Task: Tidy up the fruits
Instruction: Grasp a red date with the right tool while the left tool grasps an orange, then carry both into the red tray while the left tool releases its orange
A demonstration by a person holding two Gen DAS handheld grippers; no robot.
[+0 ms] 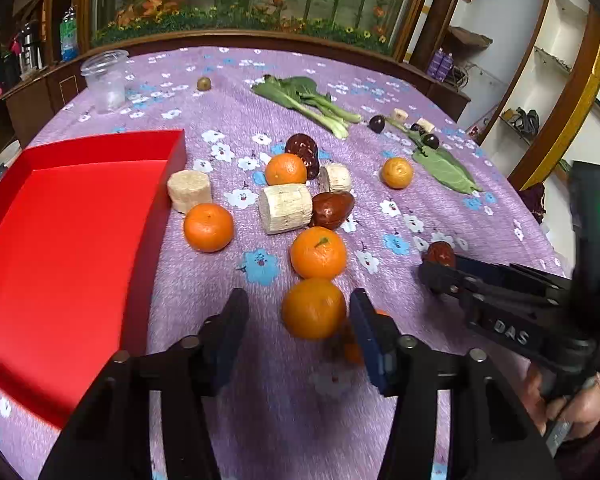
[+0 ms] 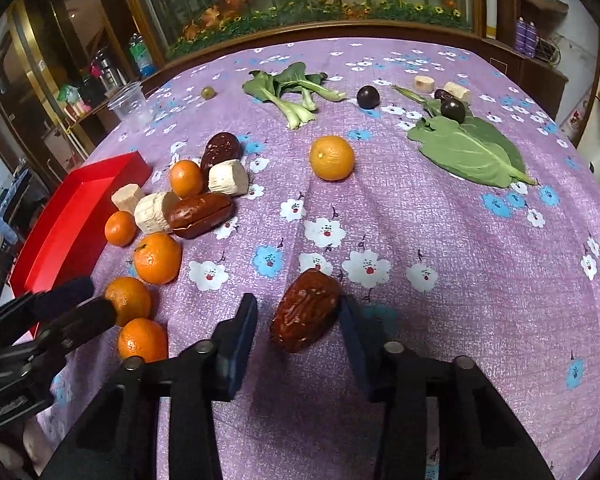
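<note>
Left wrist view: left gripper (image 1: pixel 298 320) jaws spread wide, a blurred tangerine (image 1: pixel 313 309) sits in the gap, close to the right finger; can't tell if it touches. Second tangerine (image 1: pixel 318 253) just beyond it at 12 o'clock, touching or nearly so. Red tray (image 1: pixel 80 240) at 9 o'clock of the gripper, nothing in it. Near the tray's right wall: a pale cut chunk (image 1: pixel 189 191) with a third tangerine (image 1: pixel 209 227) right in front of it. Cluster at 12 o'clock: larger pale chunk (image 1: pixel 285 208), glossy brown jujube (image 1: pixel 333 209) against its right end, another tangerine (image 1: pixel 286 169) behind. Lone tangerine (image 1: pixel 397 173) at 1 o'clock, well apart. Bok choy (image 1: pixel 308 100) far at 12; clear plastic cup (image 1: pixel 105 80) far at 11. The right gripper (image 1: pixel 436 270) enters from 3 o'clock with a red jujube (image 1: pixel 440 254) at its tip.

Right wrist view: right gripper (image 2: pixel 300 326) jaws spread, wrinkled red jujube (image 2: pixel 306 316) lies between the fingers on the purple floral cloth (image 2: pixel 460 260); right finger looks at or very near it, left finger apart. Left gripper (image 2: pixel 80 304) comes in from 9 o'clock, fingers parted around a tangerine (image 2: pixel 128 300); one more tangerine (image 2: pixel 143 339) just below it. Red tray (image 2: pixel 80 208) at 10 o'clock. Big green leaf (image 2: pixel 468 152) at 1 o'clock, dark plum (image 2: pixel 368 97) far at 12.
</note>
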